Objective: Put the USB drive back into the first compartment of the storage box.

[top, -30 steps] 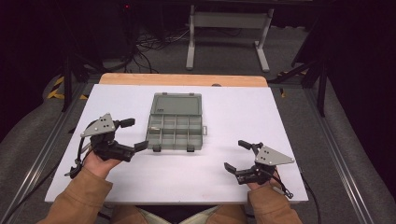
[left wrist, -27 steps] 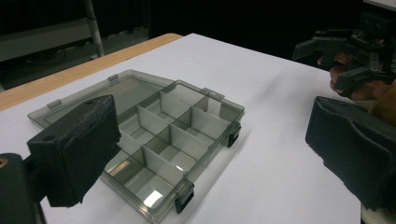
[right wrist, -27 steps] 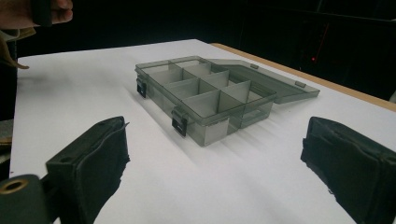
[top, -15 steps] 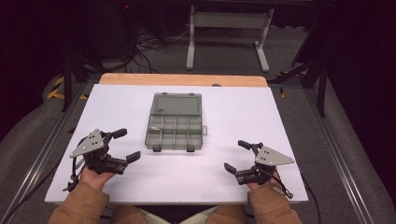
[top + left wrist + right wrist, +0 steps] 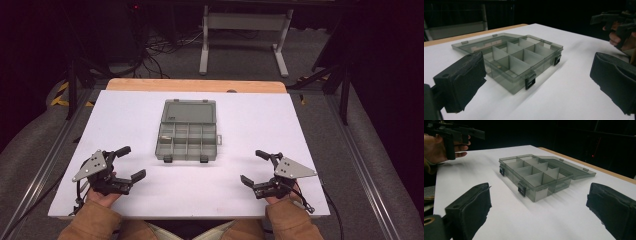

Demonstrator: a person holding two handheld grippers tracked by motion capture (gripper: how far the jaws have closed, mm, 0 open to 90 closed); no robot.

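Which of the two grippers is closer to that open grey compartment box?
Left, by a little. The left gripper sits near the table's front edge, off the organizer box's front-left corner. The right gripper sits slightly farther off its front-right corner. Neither touches it.

smoky grey box [image 5: 187, 131], white table [image 5: 260, 125], black grippers [image 5: 127, 163]
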